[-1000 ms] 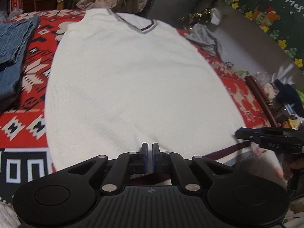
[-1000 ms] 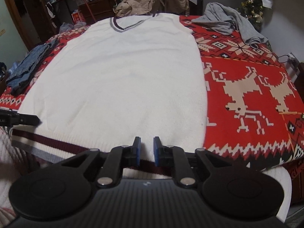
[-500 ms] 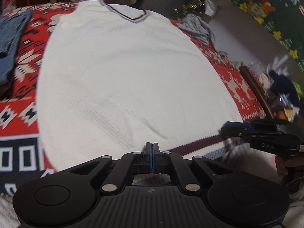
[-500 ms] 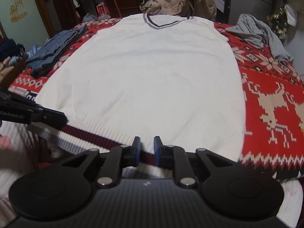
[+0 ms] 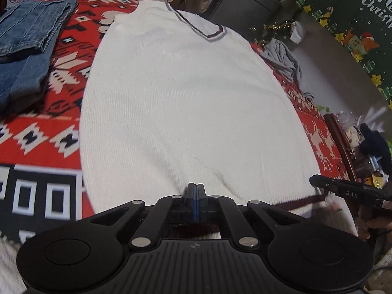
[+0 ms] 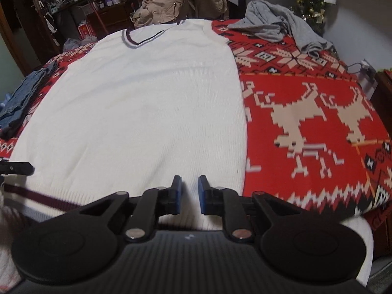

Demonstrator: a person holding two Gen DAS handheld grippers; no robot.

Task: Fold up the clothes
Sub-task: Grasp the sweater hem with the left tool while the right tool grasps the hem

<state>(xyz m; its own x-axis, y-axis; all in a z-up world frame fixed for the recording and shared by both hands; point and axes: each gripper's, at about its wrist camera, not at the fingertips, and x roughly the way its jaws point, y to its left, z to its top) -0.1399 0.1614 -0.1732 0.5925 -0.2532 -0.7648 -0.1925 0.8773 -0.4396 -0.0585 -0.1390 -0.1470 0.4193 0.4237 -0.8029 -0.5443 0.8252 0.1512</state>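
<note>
At the hem of the white knitted V-neck vest (image 5: 186, 103), you are pinching it with the left gripper (image 5: 195, 202); the right gripper (image 6: 190, 194), jaws parted and empty, needs closing before lifting.

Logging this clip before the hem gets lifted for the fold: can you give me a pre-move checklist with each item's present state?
1. Left gripper shut at the hem of the white vest: ok for shut; whether cloth is pinched between the jaws, cannot tell.
2. Right gripper gripping the hem: not ok, its jaws stand apart with the knit showing between them.
3. Vest lying flat, V-neck at the far end: ok.
4. Nothing resting on the vest: ok.
5. Folded jeans clear of the vest: ok, on the red blanket beside it.
6. Grey garment clear: ok, apart at the far corner.
</note>
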